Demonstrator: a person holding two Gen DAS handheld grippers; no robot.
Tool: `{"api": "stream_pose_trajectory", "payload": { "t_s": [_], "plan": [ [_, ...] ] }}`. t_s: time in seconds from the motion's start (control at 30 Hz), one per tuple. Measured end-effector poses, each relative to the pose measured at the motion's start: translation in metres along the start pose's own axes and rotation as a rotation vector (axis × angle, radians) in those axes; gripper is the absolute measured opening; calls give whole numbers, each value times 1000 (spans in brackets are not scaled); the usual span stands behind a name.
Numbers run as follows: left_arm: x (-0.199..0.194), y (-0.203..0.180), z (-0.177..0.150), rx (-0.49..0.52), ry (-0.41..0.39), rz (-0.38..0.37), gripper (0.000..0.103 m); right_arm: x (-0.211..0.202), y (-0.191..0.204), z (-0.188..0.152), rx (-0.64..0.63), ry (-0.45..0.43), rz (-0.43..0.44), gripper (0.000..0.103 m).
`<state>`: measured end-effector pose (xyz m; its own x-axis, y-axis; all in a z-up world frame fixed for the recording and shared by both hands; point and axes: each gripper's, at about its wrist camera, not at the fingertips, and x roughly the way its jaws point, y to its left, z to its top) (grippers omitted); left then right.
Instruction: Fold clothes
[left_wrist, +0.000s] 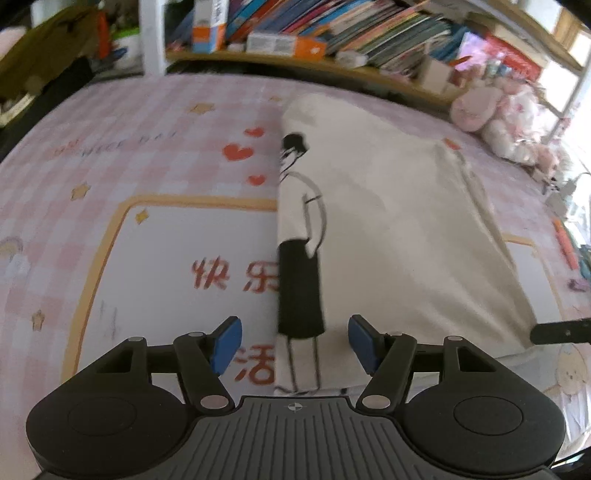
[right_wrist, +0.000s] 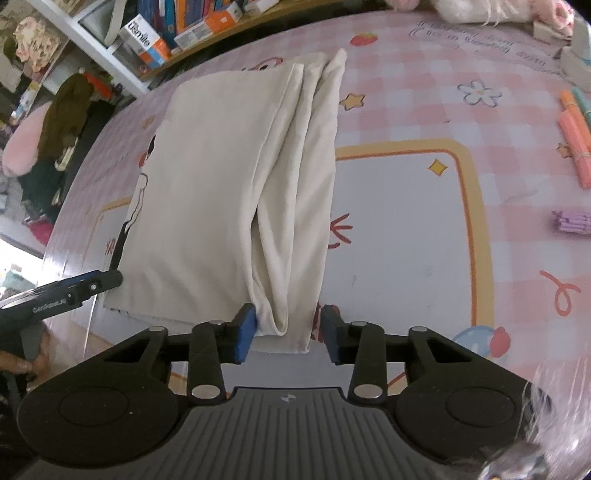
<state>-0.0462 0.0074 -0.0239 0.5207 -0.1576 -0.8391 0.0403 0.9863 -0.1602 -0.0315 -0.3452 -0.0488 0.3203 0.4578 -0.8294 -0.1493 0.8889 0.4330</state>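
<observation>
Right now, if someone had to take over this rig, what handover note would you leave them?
Left gripper: jaws open, holding nothing, over the near left edge of the cream shirt.
Right gripper: jaws straddle the shirt's near right folds; pads not clearly pressing, so treat as no grip.
Shirt lies on the pink checked mat, both sides folded in to a long strip, printed figure along its left edge.
Left: fold the strip across its length, then tidy.

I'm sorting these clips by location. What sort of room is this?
Probably a child's room or home study: a pink checked cartoon mat covers the surface, picture books crowd the shelf behind it, and pink plush toys sit beside it.
</observation>
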Motion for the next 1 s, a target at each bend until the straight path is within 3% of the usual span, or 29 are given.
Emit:
{"api": "stream_pose_trajectory", "payload": {
  "t_s": [0.13,0.2,0.27,0.53,0.73,0.87,1.0],
  "plan": [
    [0,1,-2,-22,-9,-17,60,4,0,3,-22,12,20,22],
    [1,-2,-1,-10,-12,-31,43,7,-1,4,-25,13,32,19],
    [4,-5,3,-1,-15,-45,33,8,-2,6,-25,10,40,17],
    [32,-6,38,-34,-64,-52,33,23,2,29,-10,-44,35,15],
    [39,1,63,-72,-103,-40,25,30,8,51,5,-73,43,14],
    [33,3,63,-54,-103,-27,25,26,3,51,40,-85,65,14],
    [15,0,51,6,-168,-15,26,22,0,47,72,-95,69,14]
  ]
}}
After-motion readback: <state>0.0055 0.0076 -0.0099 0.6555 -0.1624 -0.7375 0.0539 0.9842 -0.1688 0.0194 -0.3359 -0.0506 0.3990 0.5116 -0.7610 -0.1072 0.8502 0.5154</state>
